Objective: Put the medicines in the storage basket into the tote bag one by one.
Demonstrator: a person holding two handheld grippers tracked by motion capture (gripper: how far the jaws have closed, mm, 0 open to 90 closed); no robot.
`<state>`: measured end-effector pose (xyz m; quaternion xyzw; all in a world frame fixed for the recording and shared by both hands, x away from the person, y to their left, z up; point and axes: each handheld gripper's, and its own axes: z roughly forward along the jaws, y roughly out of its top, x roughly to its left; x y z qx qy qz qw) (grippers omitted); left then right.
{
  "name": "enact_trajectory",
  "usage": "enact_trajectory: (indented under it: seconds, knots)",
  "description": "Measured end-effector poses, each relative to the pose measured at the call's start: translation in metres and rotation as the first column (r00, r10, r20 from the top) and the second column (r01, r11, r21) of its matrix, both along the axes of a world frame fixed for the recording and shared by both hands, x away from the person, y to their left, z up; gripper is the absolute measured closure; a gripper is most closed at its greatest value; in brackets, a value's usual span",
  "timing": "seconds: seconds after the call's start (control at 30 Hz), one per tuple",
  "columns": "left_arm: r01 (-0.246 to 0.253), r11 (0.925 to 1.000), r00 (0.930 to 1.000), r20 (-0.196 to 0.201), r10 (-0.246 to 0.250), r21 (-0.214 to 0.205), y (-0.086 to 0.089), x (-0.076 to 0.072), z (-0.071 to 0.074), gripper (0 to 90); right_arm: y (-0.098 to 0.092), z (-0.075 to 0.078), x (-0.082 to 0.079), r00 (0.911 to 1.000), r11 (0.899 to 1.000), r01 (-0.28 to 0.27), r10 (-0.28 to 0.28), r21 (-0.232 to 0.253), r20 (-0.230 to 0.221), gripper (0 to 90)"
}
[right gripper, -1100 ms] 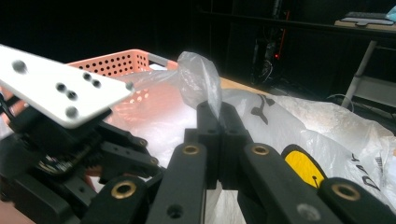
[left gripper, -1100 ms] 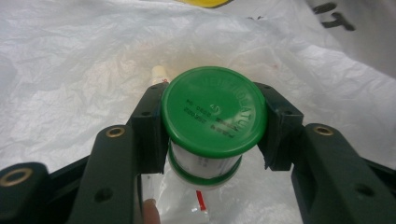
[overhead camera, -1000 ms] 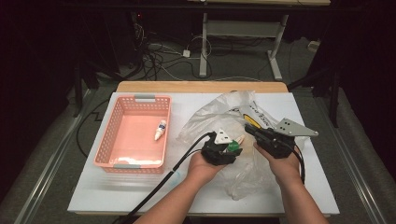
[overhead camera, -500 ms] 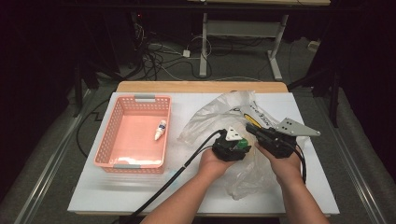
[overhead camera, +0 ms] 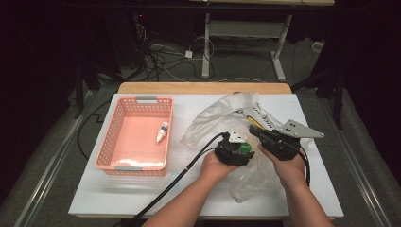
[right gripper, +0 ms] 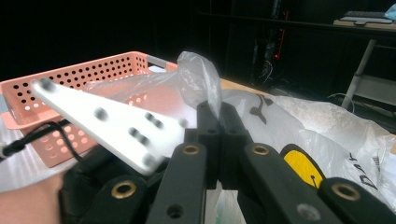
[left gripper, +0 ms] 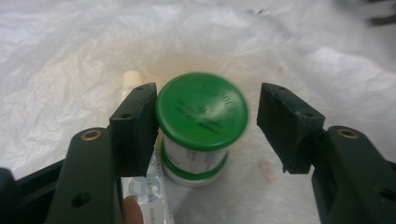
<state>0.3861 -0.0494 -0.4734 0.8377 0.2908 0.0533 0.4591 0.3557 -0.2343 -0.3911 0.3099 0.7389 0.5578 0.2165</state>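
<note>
A small jar with a green lid [left gripper: 201,109] stands inside a crumpled clear plastic bag [overhead camera: 215,120]. My left gripper [left gripper: 207,105] straddles the jar. Its jaws have just been opening: the left pad [left gripper: 135,126] sits against the lid's edge, while the right pad [left gripper: 285,126] stands clear of it. In the high view the left gripper [overhead camera: 239,150] is at the bag's middle, with the green lid [overhead camera: 244,148] at its tip. My right gripper [right gripper: 218,114] is shut on a raised fold of the bag [right gripper: 201,74]. From above, the right gripper [overhead camera: 255,130] sits just right of the left one.
A pink perforated basket [overhead camera: 111,142] at the table's left holds a small white bottle [overhead camera: 162,131]. A cream-capped tube [left gripper: 132,77] lies in the bag beside the jar. The bag [right gripper: 327,126] bears black print and a yellow patch [right gripper: 299,170]. The white table [overhead camera: 142,198] ends near the forearms.
My left hand has shifted slightly right, closer to the right gripper. The right gripper keeps its place with the bag fold in it.
</note>
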Motion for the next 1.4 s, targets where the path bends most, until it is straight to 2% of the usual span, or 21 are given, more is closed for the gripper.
enact_trajectory:
  seconds: [0.3,0.43,0.6,0.7,0.9,1.0,1.2,1.3,1.4]
  knots:
    - [0.027,0.9986,0.9996,-0.011,-0.027,-0.045,0.02,-0.021,0.011,32.0,0.0,0.0,0.0,1.0,1.0,0.0,0.0,-0.002,0.002,90.0]
    - [0.031,0.998,0.9994,-0.014,-0.032,-0.054,0.03,-0.031,0.014,25.7,0.0,0.0,-0.001,1.0,1.0,0.001,-0.001,-0.002,0.002,90.0]
    - [0.045,0.9981,0.9988,-0.016,-0.046,-0.042,0.039,-0.042,0.017,16.8,0.0,0.0,-0.001,1.0,1.0,0.004,-0.004,-0.003,0.002,90.0]
    - [0.044,0.9975,0.9988,-0.017,-0.045,-0.055,0.048,-0.049,0.02,14.3,0.0,0.0,-0.001,1.0,1.0,0.0,0.0,-0.005,0.002,90.0]
    - [0.051,0.9979,0.9983,-0.026,-0.052,-0.041,0.062,-0.06,0.026,0.0,0.0,0.0,-0.001,1.0,1.0,0.002,-0.002,-0.008,0.001,90.0]
    - [0.056,0.9981,0.9983,-0.015,-0.056,-0.027,0.071,-0.068,0.03,0.0,0.001,0.0,-0.002,1.0,1.0,0.004,-0.004,-0.008,0.002,90.0]
    - [0.011,0.9994,0.9997,0.02,-0.01,-0.033,0.103,-0.077,0.043,0.0,0.002,-0.001,-0.002,1.0,1.0,0.005,-0.005,-0.012,0.001,90.0]
    - [-0.008,0.9991,0.9998,0.017,0.009,-0.042,0.116,-0.077,0.046,0.0,0.002,-0.001,-0.002,1.0,1.0,0.006,-0.006,-0.018,0.0,90.0]
    - [-0.034,0.9988,0.9991,0.025,0.035,-0.035,0.129,-0.076,0.048,0.0,0.002,-0.001,-0.002,1.0,1.0,0.007,-0.007,-0.018,-0.001,90.0]
